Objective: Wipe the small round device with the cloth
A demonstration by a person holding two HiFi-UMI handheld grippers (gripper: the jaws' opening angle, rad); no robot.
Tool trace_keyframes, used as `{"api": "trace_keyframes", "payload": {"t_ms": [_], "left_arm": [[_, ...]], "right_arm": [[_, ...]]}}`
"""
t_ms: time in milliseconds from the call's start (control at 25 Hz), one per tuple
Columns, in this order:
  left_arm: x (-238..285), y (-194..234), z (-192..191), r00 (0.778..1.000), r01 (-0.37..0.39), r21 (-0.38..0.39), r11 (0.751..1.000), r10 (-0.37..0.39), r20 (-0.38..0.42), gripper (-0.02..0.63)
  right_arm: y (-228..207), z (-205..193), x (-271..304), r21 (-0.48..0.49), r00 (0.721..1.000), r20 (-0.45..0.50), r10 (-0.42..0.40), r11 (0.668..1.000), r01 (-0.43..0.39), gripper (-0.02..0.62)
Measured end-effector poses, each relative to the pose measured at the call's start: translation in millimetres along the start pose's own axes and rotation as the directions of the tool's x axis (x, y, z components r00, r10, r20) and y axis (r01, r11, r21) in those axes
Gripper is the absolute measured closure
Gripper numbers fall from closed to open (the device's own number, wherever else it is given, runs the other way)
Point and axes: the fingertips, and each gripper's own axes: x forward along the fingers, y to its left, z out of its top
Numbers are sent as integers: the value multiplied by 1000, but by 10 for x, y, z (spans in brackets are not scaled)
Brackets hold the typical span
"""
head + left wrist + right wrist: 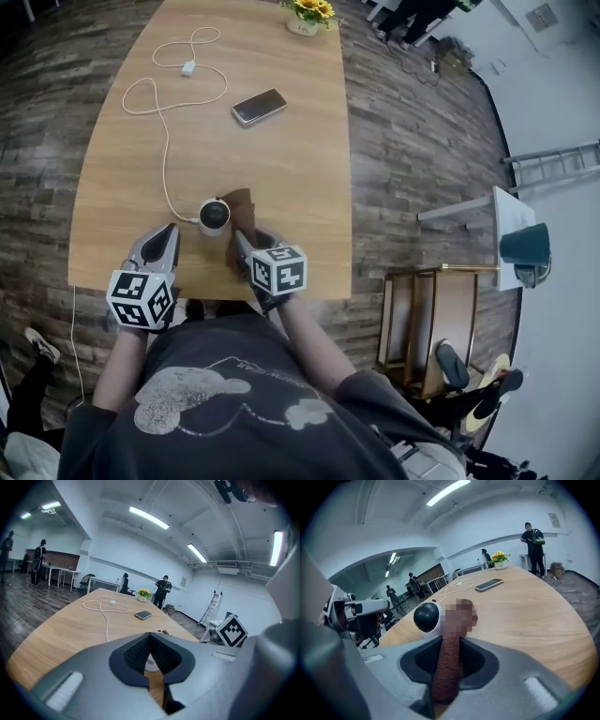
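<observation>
Well, the person is bent close over the near edge of the wooden tabletop (300, 169), a gripper in each hand. The right gripper (242, 236) has its jaws pinching a brown cloth (241, 201). In the right gripper view the cloth (446, 677) runs as a thick, fuzzy strip up between the two dark pads (474, 660) and pokes out beyond the tips. It stands just at the right side of the small round device (215, 216), close enough that I cannot tell whether they touch.

The device sits near the front edge of the tabletop, a white body with a glossy black dome (426, 616). A white cable (165, 141) leads away from its left side, up the tabletop, into loose loops at the far end.

The left gripper (172, 228) sits just to the left of the device, low over the wood. Its jaws are pressed together at the tips with nothing held between them, as the left gripper view (150, 637) shows.

Farther up the tabletop a phone (259, 107) lies flat, well apart from the device. A small pot of yellow flowers (312, 13) stands at the far edge. Off to the right, a ladder (553, 165) leans by the wall.
</observation>
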Motion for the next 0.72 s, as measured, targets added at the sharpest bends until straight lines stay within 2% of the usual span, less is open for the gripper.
{"api": "trace_keyframes", "payload": {"t_ms": [200, 320, 560, 720], "left_arm": [[40, -49, -58, 1000, -8, 0, 1000, 8, -17, 589], [62, -57, -101, 999, -14, -2, 1000, 14, -29, 589], [110, -69, -47, 999, -27, 2, 1000, 27, -20, 589], [132, -30, 42, 999, -37, 5, 999, 37, -7, 589]], "right_arm": [[24, -185, 142, -40, 994, -104, 33, 999, -37, 517], [21, -226, 166, -42, 990, -128, 52, 997, -58, 517], [-145, 11, -35, -42, 998, -48, 44, 998, -46, 517], [-237, 371, -180, -138, 998, 14, 67, 988, -65, 517]]}}
